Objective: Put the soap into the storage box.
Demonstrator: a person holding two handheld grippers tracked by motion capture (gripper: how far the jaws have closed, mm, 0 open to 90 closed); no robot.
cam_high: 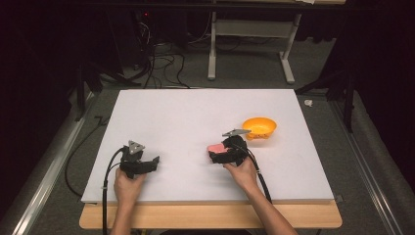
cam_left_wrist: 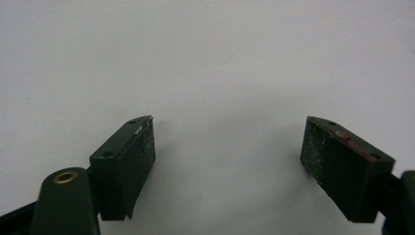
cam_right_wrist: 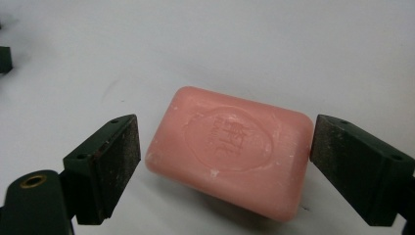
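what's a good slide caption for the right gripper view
Right gripper open around a pink soap bar lying flat on the white table, one pad close to or touching the bar's end.

In the high view, the right gripper (cam_high: 221, 150) hides most of the pink soap (cam_high: 216, 147).

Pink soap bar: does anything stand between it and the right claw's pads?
Nothing visible does. The pink soap bar lies flat on the white table between the right claw's open pads, one pad at its edge, a gap at the other.
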